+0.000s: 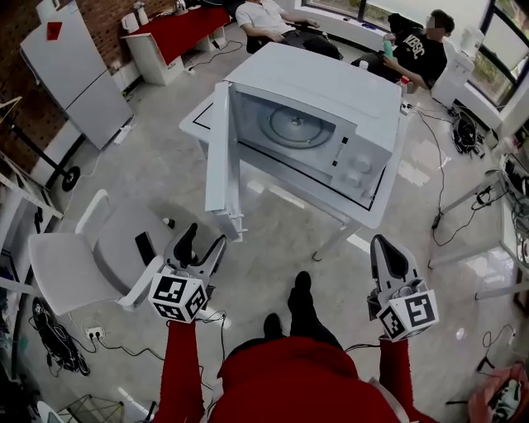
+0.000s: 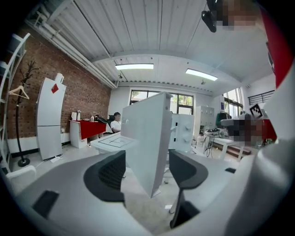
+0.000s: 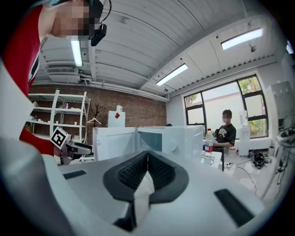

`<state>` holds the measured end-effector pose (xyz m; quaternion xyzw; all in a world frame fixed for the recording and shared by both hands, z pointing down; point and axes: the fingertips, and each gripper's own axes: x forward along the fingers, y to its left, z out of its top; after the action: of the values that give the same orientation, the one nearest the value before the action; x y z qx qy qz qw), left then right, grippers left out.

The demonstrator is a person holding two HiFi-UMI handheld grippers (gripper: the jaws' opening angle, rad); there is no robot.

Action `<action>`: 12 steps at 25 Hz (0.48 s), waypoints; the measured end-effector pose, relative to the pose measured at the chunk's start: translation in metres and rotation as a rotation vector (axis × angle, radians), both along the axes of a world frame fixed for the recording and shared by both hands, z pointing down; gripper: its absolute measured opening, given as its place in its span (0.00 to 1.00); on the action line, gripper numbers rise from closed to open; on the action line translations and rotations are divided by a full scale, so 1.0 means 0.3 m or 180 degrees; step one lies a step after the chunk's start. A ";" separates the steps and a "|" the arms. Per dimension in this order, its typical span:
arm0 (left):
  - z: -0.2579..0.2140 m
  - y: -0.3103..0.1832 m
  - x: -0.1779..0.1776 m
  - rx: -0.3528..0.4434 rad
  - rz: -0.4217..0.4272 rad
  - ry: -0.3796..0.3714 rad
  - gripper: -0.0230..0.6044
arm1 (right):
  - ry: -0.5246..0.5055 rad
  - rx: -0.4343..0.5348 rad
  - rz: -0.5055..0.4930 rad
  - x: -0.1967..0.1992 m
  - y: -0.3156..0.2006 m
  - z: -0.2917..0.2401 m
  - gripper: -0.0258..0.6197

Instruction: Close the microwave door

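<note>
The white microwave point(image 1: 331, 107) stands on a white table point(image 1: 197, 124), and its door point(image 1: 221, 161) hangs wide open, swung out toward me on the left. My left gripper point(image 1: 203, 241) is open and empty, just below and in front of the door's free edge without touching it. In the left gripper view the door point(image 2: 150, 143) shows edge-on between the spread jaws, some way ahead. My right gripper point(image 1: 385, 248) is shut with nothing in it, low to the right of the table. The right gripper view looks over its closed pads point(image 3: 146, 168) at the microwave point(image 3: 156, 140).
A white chair point(image 1: 74, 264) stands close to my left. A white cabinet point(image 1: 74, 70) and a red table point(image 1: 178, 29) line the brick wall. Two people sit behind the microwave table point(image 1: 273, 16) point(image 1: 417, 49). Cables point(image 1: 438, 190) trail over the floor on the right.
</note>
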<state>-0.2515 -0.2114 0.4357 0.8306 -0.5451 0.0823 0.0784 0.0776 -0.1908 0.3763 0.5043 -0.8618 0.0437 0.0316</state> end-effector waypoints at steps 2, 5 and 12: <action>0.020 -0.036 0.022 -0.0060 0.0101 -0.0086 0.53 | -0.0010 -0.0002 0.0062 0.031 -0.044 0.001 0.06; 0.035 -0.065 0.060 -0.0135 0.0292 -0.0217 0.53 | -0.0011 -0.0004 0.0123 0.074 -0.109 -0.005 0.06; 0.017 -0.067 0.148 -0.0228 0.0778 -0.0323 0.53 | 0.0026 -0.0058 0.0186 0.143 -0.235 -0.002 0.06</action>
<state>-0.2071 -0.2314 0.4409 0.8823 -0.4399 0.1526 0.0696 0.1204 -0.2613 0.3757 0.5292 -0.8461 0.0504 0.0383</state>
